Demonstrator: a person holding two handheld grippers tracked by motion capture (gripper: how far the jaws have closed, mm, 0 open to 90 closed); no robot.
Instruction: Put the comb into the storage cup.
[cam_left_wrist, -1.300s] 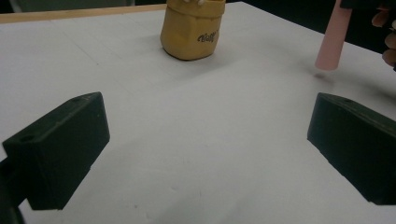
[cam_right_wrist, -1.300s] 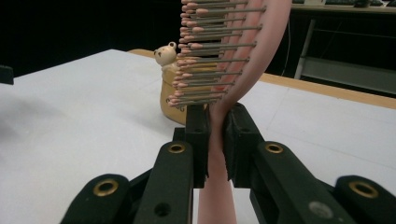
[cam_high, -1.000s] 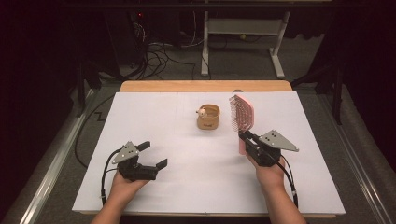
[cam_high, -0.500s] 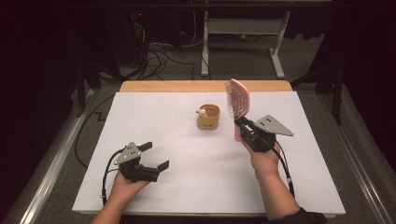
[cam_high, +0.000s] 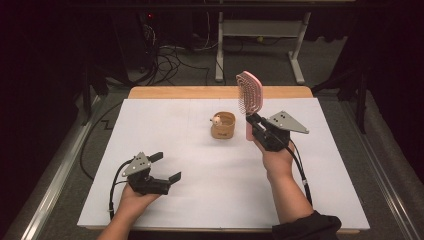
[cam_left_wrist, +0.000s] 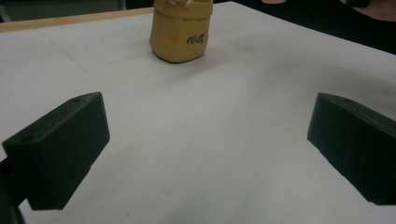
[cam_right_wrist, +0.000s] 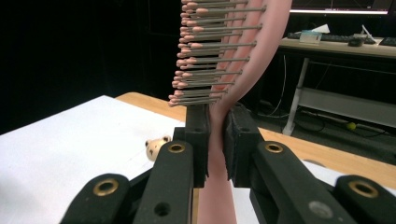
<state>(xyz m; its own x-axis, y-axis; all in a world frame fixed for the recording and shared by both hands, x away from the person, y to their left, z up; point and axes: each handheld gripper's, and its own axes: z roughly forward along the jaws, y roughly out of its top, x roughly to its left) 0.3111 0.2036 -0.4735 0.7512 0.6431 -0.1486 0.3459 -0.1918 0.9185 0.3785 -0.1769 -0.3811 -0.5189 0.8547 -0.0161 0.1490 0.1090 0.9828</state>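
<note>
The right gripper (cam_high: 254, 121) has moved up and over toward the little yellow pot (cam_high: 223, 126) since a second ago, and the pink hairbrush (cam_high: 249, 96) has come along with it. The brush is now just beside the pot, on its right side, and it stands almost straight up with its bristles facing the pot. The jaws of the right gripper are squeezed tight on the brush handle, right below the bristles, as the right gripper view shows (cam_right_wrist: 215, 140). The pot sits on the white table (cam_high: 320, 165), a bit behind the middle. It has dark writing on its side (cam_left_wrist: 180, 30). Something small and pale with a tiny face pokes up at the pot's rim (cam_high: 216, 120); I cannot tell what it is. The left gripper (cam_high: 165, 167) has not moved. It rests low over the table, well apart from the pot, in front of it and to its left. Its jaws are wide apart with nothing between them, and they point toward the pot.
</note>
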